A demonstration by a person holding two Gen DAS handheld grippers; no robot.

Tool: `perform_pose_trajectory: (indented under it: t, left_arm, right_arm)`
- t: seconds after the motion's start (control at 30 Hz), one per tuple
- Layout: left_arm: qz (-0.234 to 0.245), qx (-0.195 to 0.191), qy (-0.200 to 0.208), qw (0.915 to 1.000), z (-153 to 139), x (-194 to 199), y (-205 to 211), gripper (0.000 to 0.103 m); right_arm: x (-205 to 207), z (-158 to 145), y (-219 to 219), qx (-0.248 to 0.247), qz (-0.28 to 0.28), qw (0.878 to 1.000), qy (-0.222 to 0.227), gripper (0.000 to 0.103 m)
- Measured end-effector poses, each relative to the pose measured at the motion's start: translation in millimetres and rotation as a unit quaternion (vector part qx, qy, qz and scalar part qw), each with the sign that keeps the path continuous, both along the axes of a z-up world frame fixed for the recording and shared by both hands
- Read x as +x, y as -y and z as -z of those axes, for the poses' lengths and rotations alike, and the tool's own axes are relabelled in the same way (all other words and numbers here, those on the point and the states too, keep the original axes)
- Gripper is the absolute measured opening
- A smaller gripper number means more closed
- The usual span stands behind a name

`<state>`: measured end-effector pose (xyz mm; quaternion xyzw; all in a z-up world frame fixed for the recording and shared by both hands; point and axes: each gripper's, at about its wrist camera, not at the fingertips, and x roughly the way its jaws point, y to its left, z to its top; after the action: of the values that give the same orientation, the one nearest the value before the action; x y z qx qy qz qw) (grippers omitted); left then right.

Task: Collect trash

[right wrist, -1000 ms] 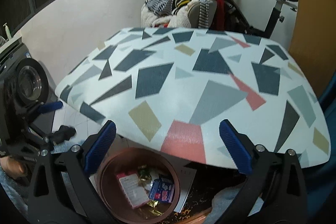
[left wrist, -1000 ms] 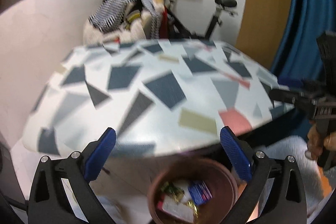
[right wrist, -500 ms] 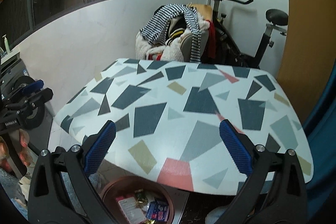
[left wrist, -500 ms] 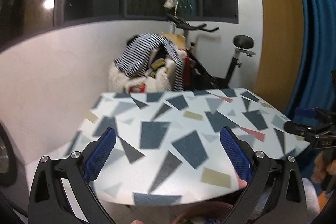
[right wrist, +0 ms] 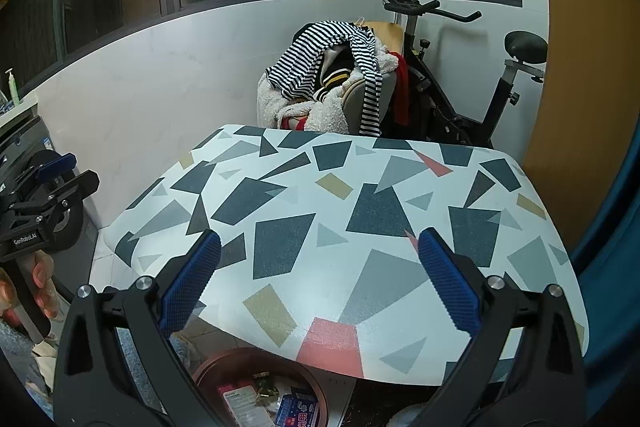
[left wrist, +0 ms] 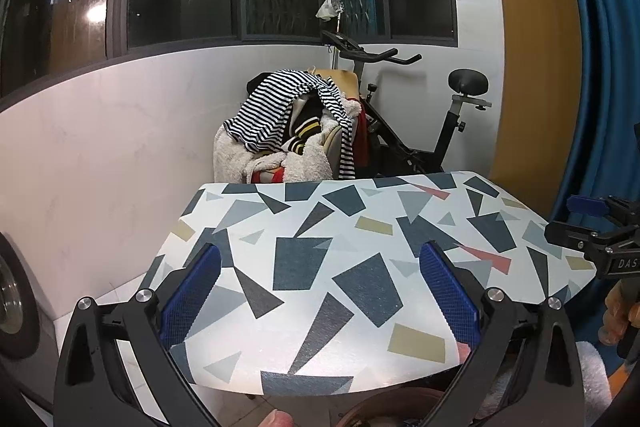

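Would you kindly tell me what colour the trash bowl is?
Reddish-brown trash bowl, clearest in the right wrist view.

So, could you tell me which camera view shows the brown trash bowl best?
The right wrist view: the brown trash bowl shows its rim and the wrappers inside, below the table edge. The left wrist view catches only a sliver of its rim.

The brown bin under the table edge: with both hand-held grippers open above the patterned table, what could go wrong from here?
1. The brown bin sits partly under the table edge, so a dropped piece might hit the edge and miss.
2. The left hand-held gripper barely sees the bin, so aiming from it may be poor.
3. The right hand-held gripper could bump the table edge when lowered.
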<state>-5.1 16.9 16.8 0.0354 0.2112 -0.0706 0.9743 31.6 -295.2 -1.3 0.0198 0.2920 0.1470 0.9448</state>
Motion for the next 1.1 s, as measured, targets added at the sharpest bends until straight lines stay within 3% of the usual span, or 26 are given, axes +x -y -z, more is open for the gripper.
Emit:
perform_pose_trajectory:
  t: [1.1]
  left_arm:
    - [0.024,0.004,-0.005,0.9997,-4.4,-3.0,13.0,0.097]
  right_arm:
    - [1.1,-4.4,-2.3,-0.008,0.001,1.000,0.004,0.097]
